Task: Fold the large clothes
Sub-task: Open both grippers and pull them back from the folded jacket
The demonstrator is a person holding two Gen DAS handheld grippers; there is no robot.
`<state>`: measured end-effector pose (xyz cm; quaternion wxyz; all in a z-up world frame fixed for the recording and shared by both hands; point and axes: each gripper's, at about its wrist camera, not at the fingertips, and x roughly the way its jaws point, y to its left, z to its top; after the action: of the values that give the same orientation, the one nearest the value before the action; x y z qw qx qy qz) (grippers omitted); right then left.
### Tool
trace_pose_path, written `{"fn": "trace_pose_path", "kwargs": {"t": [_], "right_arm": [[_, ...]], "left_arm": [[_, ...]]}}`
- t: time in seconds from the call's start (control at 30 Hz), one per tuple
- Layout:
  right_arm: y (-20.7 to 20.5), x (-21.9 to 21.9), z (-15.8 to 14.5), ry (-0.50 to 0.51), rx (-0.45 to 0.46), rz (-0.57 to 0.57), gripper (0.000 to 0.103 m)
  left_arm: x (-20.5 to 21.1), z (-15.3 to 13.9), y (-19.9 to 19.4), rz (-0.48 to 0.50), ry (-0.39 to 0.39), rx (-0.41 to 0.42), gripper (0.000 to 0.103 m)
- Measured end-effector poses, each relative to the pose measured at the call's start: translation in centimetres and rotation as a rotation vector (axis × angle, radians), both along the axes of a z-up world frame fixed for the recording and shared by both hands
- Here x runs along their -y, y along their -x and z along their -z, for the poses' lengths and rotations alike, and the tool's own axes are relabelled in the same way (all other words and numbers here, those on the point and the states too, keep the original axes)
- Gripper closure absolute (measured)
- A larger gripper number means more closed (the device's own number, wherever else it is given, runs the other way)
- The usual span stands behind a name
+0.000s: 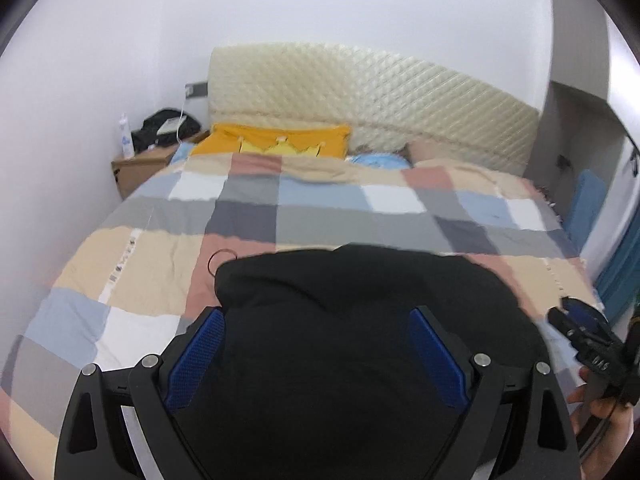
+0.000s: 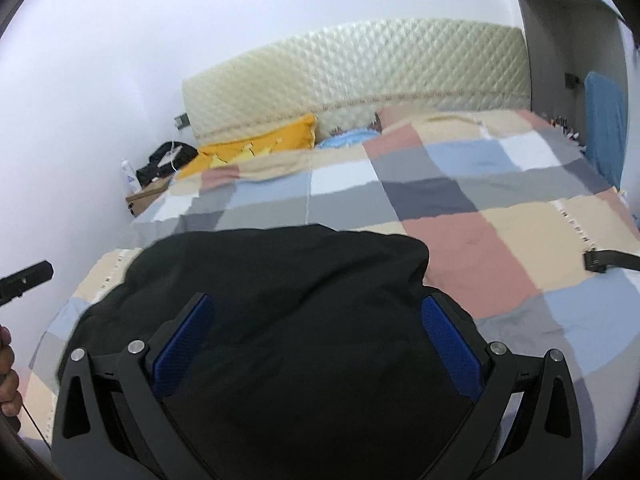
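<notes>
A black garment (image 1: 360, 304) lies bunched on the near part of the checked quilt (image 1: 312, 208). In the left wrist view my left gripper (image 1: 316, 312) stands open just over it, and black cloth fills the wide gap between the blue pads (image 1: 196, 360). My right gripper (image 2: 317, 299) is open the same way over the garment (image 2: 280, 280), toward its right side. Each gripper shows at the edge of the other's view: the right gripper (image 1: 580, 328) and the left gripper (image 2: 28, 274). Whether the pads touch the cloth is unclear.
The bed has a quilted cream headboard (image 1: 360, 96), an orange pillow (image 1: 276, 140) and a blue pillow (image 1: 380, 160). A wooden nightstand (image 1: 136, 168) with a black bag and a bottle stands at the left. A thin ring (image 1: 220, 260) and a black strap (image 2: 608, 260) lie on the quilt.
</notes>
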<state>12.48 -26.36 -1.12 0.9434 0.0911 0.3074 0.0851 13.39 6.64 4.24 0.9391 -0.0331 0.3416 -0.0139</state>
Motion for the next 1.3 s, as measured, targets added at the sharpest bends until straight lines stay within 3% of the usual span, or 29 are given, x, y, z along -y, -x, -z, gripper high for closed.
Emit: {"fn": "trace_pose_path", "kwargs": {"t": [0.17,0.33,0.47,0.63,0.83,0.97,1.03,1.13,1.3], "right_arm": [[5.0,-0.9,-5.5,0.024,0.089,-0.006,0.0],[9.7,-1.2,-10.2,-0.008,0.149,-0.005,0.0],[13.8,-1.7,-13.4,0.001,0.21,-0.018,0.0],[19.0,-2.4,-16.3,0.024,0.272,-0.037,0.0],[24.0,-3.1,-17.2,0.045,0.307,-0.031,0.0],[26.1,-3.2,-16.1,0.045,0.333,-0.002,0.0],[26.7,-3.5,-14.6,0.052,0.303,-0.01,0.0],[27.1,-3.6,-12.5,0.061,0.245,-0.006,0.0],[27.7,-3.3,-10.1,0.09,0.195,0.002,0.0]], "left_arm": [[1.4,-5.0,4.2,0.018,0.004,0.06,0.009],[3.1,-9.4,9.4,0.073,-0.026,0.171,0.009],[3.7,-12.1,13.3,0.04,-0.08,0.252,0.009],[4.1,-14.7,17.7,0.048,-0.094,0.303,0.009],[5.4,-14.1,21.4,0.04,-0.121,0.31,0.009],[5.8,-11.7,22.2,0.041,-0.084,0.24,0.009],[5.5,-10.1,22.2,0.034,-0.044,0.189,0.009],[5.7,-7.9,22.2,0.016,-0.065,0.127,0.009],[6.0,-6.2,22.1,0.011,-0.055,0.087,0.009]]}}
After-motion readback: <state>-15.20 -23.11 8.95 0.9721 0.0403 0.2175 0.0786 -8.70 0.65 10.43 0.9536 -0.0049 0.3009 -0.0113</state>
